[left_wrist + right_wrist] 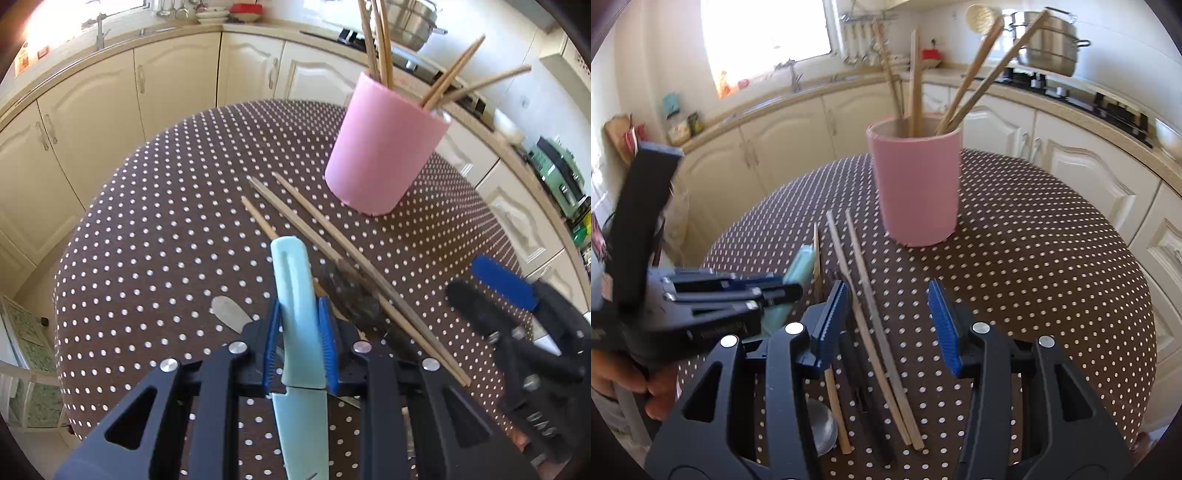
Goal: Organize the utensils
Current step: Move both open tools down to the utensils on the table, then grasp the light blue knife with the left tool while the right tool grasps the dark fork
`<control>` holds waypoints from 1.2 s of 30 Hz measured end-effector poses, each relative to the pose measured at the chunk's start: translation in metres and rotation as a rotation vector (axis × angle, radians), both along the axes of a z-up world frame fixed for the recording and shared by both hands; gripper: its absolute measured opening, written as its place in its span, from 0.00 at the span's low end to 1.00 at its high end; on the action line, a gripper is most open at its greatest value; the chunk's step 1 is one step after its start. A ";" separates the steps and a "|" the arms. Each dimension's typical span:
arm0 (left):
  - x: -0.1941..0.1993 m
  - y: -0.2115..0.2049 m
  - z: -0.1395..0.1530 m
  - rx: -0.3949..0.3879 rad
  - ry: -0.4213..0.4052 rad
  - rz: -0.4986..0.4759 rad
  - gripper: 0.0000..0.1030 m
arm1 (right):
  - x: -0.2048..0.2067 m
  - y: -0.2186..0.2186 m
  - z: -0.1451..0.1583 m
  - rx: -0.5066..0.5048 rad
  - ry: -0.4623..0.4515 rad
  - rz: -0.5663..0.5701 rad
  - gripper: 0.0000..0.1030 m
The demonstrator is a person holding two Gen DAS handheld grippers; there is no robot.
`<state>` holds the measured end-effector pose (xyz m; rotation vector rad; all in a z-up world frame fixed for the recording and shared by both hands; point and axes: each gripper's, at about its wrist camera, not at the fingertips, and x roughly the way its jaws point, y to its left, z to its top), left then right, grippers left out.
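My left gripper (pixel 300 325) is shut on a light teal knife (pixel 297 295), handle pointing forward, held above the table; it also shows in the right wrist view (pixel 798 269). A pink holder (pixel 384 147) with several wooden chopsticks (pixel 376 40) stands on the dotted table; it also shows in the right wrist view (pixel 916 188). Loose chopsticks (pixel 325 240) lie in front of it. My right gripper (pixel 890 317) is open and empty, just above the loose chopsticks (pixel 864 295). It shows blurred in the left wrist view (pixel 517 295).
A metal spoon (pixel 822 424) and a dark-handled utensil (pixel 864 387) lie by the chopsticks on the brown dotted tablecloth (pixel 1034 277). Cream cabinets (pixel 110 110), a sink and a stove with a steel pot (pixel 1049 40) ring the table.
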<state>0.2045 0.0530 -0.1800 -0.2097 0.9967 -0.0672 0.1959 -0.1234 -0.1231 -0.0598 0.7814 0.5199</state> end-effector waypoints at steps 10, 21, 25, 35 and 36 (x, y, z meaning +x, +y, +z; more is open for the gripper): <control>-0.016 0.019 0.017 -0.015 -0.053 0.012 0.20 | -0.007 0.044 -0.015 -0.164 0.086 0.171 0.18; -0.023 0.025 0.017 -0.021 -0.061 0.013 0.20 | 0.000 0.059 -0.028 -0.273 0.171 0.186 0.12; -0.023 0.022 0.019 -0.023 -0.071 0.011 0.20 | 0.009 0.067 -0.033 -0.282 0.204 0.198 0.12; -0.036 0.023 0.041 -0.050 -0.187 -0.021 0.20 | 0.001 0.049 -0.022 -0.137 0.103 0.162 0.11; -0.038 0.023 0.046 -0.049 -0.207 -0.027 0.20 | -0.001 0.042 -0.020 -0.116 0.092 0.157 0.11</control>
